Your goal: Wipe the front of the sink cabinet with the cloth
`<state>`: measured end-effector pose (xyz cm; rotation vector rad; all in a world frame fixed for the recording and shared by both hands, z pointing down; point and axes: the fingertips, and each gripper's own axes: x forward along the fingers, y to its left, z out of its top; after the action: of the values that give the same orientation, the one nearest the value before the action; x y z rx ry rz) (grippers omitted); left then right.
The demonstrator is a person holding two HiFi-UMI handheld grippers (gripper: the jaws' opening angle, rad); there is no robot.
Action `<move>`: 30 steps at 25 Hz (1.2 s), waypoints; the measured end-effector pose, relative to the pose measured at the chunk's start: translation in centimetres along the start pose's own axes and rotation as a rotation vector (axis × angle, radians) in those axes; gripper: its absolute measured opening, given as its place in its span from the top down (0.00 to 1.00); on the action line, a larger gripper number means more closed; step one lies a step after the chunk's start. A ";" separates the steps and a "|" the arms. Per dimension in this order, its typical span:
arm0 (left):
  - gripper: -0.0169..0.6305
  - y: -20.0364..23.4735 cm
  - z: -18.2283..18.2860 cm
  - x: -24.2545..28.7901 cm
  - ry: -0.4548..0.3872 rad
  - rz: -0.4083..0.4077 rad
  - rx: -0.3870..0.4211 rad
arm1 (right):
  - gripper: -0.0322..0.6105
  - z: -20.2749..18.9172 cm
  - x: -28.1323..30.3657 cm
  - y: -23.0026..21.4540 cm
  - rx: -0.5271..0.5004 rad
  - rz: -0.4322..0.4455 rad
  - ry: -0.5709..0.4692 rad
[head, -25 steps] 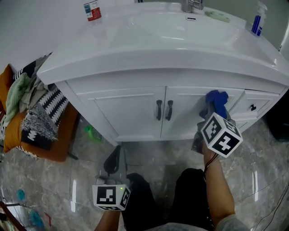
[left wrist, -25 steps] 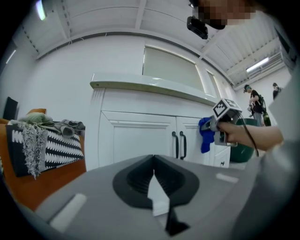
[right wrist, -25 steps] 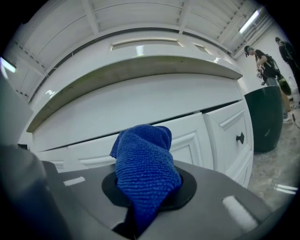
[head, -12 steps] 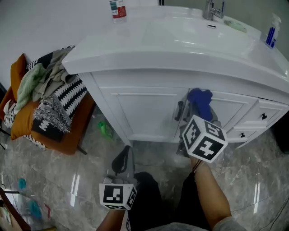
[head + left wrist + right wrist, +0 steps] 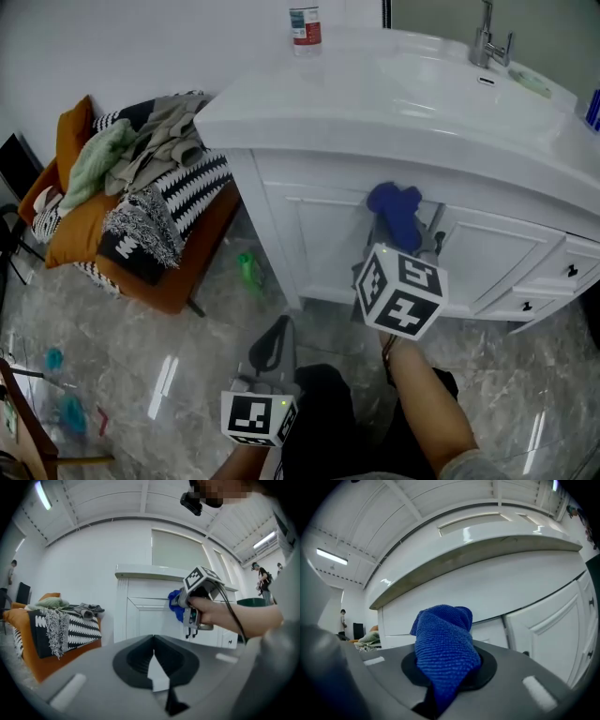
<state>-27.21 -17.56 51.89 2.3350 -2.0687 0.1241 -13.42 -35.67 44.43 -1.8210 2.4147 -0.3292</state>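
Clearly the wiping step is in hand. The right gripper (image 5: 397, 244) has its jaws clamped on the blue cloth (image 5: 395, 208), and the bunched end sits against the front of the cabinet (image 5: 314, 234), high on a door just under the rim of the sink (image 5: 441, 89), right of centre in the head view. In the right gripper view the cloth (image 5: 445, 644) fills the gap between the jaws and pokes out ahead of them, with the white panel close behind. It looks to be touching, though how firmly it presses I cannot tell.

The left gripper (image 5: 272, 339) hangs low at the bottom of the head view, over the floor (image 5: 141, 347) and well apart from the cabinet. Its jaws are closed tip to tip on nothing, and it takes no part in the wipe.

Judging by where the cloth sits, only the top band is being covered. The next move calls for dragging the cloth along and down the door panels with steady pressure, working round the dark handles (image 5: 190, 632) just beside it — and keeping the wad flat against the panel.
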 end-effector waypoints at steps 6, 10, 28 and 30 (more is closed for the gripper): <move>0.96 2.7 -1.0 -1.9 0.011 0.064 -0.015 | 0.85 -2.5 1.7 6.8 -0.042 0.114 0.030; 0.96 4.0 -1.5 -2.9 0.022 0.082 -0.015 | 0.85 -3.7 2.8 12.0 -0.164 0.196 0.025; 0.96 0.4 -2.0 -0.6 0.025 -0.015 -0.020 | 0.85 -10.4 1.9 0.3 -0.088 0.022 0.261; 0.96 -0.3 -1.9 -0.2 0.022 -0.025 -0.021 | 0.85 -9.9 1.3 -2.1 -0.077 -0.014 0.257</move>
<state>-27.03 -17.16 53.83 2.3357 -2.0204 0.1273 -13.91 -36.40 54.62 -1.9365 2.6164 -0.5076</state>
